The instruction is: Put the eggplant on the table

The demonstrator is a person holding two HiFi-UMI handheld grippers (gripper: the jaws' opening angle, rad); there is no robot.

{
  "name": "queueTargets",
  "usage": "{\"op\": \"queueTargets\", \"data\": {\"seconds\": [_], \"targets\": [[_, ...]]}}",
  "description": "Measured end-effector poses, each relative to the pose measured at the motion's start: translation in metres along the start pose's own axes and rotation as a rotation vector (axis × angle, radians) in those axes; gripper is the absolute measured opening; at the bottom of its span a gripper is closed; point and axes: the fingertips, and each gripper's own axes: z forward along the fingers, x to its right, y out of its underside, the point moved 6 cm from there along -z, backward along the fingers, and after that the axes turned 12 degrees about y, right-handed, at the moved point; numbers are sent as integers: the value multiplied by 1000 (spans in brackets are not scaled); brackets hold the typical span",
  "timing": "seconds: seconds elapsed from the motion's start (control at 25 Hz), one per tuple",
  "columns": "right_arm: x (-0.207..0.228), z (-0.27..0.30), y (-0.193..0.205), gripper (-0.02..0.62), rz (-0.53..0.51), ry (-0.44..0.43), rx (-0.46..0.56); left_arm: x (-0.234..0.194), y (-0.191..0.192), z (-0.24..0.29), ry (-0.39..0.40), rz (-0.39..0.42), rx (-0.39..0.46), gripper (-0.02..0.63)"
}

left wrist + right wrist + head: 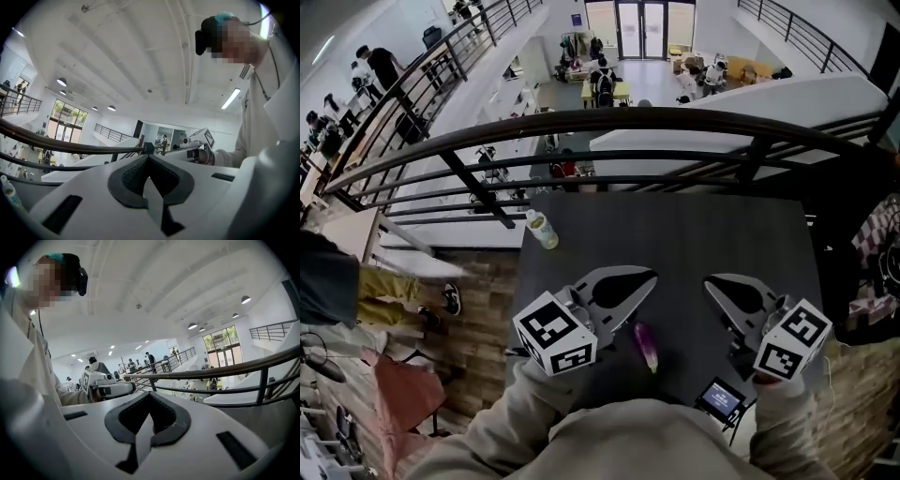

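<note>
A small purple eggplant lies on the dark table near its front edge, between my two hands. My left gripper hovers above the table just left of the eggplant, jaws together with nothing in them. My right gripper hovers to the eggplant's right, likewise shut and empty. In the left gripper view my left gripper points out level over the railing, with the right gripper beside it. In the right gripper view my right gripper looks level too, and the left gripper shows at its left.
A small bottle stands at the table's far left corner. A little device with a lit screen sits at the front edge. A dark curved railing runs behind the table above an atrium. A person is at the left.
</note>
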Motion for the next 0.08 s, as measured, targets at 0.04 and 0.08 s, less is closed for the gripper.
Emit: {"op": "queueTargets", "data": {"seconds": [0.04, 0.08], "targets": [[0, 0, 0, 14, -2, -2, -3, 0, 1, 0, 0, 2, -2, 5], [1, 0, 0, 14, -3, -5, -6, -1, 2, 1, 0, 4, -5, 5]]}}
